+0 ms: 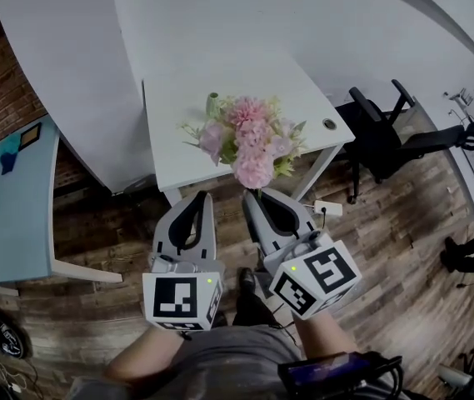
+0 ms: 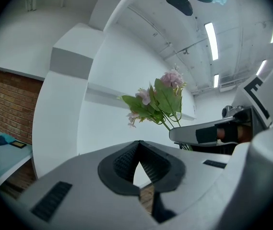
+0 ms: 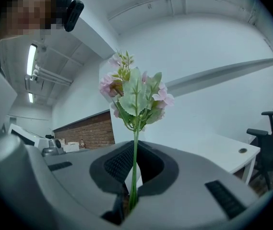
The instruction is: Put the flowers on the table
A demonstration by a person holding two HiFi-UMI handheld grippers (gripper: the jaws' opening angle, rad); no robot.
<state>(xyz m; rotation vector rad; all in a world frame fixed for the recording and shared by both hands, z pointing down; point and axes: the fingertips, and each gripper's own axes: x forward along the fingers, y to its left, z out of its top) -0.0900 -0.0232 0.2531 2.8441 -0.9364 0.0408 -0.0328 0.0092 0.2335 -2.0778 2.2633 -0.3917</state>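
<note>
Right gripper view: flowers (image 3: 135,92) clamped in right hand-held gripper (image 3: 132,178).

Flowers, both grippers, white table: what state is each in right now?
Flowers: pink bunch, upright, held by the stem, not yet set down.
Right gripper: shut on the flower stem.
Left gripper: jaws together, nothing between them.
White table: standing just ahead of the grippers, the flowers not resting on it.

No readable text, label or number shows anywhere.
</note>
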